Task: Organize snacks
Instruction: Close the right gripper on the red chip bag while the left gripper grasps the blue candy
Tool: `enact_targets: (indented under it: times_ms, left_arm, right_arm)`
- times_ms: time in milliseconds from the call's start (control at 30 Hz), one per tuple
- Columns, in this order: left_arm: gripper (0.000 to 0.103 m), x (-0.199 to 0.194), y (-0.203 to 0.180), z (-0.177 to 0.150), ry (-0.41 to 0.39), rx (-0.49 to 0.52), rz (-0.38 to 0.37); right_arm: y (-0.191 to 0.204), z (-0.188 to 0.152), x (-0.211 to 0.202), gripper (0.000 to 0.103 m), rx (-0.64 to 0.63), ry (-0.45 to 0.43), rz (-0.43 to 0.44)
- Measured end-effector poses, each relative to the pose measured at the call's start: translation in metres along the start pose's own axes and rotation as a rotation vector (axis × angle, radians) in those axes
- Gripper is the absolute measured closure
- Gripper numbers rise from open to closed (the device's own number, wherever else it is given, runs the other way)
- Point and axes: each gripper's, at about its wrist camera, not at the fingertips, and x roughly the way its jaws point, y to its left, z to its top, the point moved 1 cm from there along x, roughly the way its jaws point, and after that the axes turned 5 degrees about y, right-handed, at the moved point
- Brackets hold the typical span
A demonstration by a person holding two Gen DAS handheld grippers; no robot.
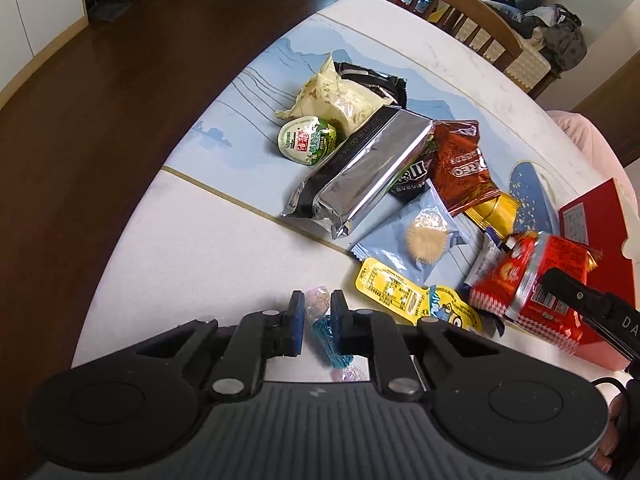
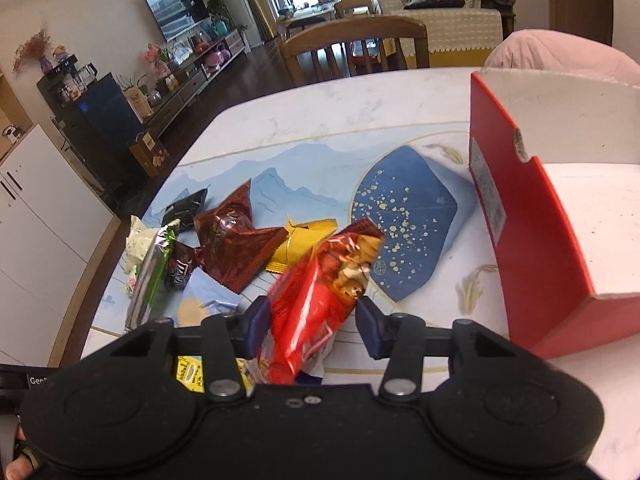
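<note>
My left gripper (image 1: 317, 306) stands over small wrapped candies: a blue candy (image 1: 327, 336) lies between its jaws, which look slightly apart and not pressed on it, with a pink candy (image 1: 316, 300) just ahead. My right gripper (image 2: 311, 314) holds a red snack pack (image 2: 316, 296) between its jaws, lifted and tilted above the table; the pack also shows in the left wrist view (image 1: 532, 284). An open red box (image 2: 532, 240) with a white inside stands to the right. A pile of snacks lies on the table: a silver pack (image 1: 356, 176), a brown Oreo pack (image 1: 460, 168), a light blue packet (image 1: 416, 232).
A green-lidded jelly cup (image 1: 308, 142), a cream bag (image 1: 336, 96), a yellow packet (image 1: 400, 294) and a gold wrapper (image 2: 304, 240) also lie on the white and blue table (image 1: 192, 240). A wooden chair (image 2: 352, 40) stands at the far side. The table edge runs along the left.
</note>
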Motion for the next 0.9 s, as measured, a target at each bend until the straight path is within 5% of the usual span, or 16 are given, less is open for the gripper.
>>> enact_targets:
  times_ms: [367,700,767,900]
  left_arm:
    - [0.094,-0.023,0.001,-0.009,-0.025,0.042,-0.033]
    - [0.092,-0.021,0.011,-0.016,0.05,0.003,-0.052]
    - [0.086,-0.016,0.012,-0.015,0.069,-0.02,-0.05]
    - [0.044,-0.011,0.003,-0.015,0.07,-0.037,-0.053]
  right_arm:
    - [0.018,-0.013,-0.026,0.079,-0.075,-0.071,-0.042]
    - [0.017,-0.029,-0.039,0.08,-0.063,-0.074,-0.062]
    - [0.017,-0.03,-0.039,0.08,-0.061,-0.073,-0.063]
    - [0.013,-0.03,-0.04,0.08,-0.057,-0.07,-0.06]
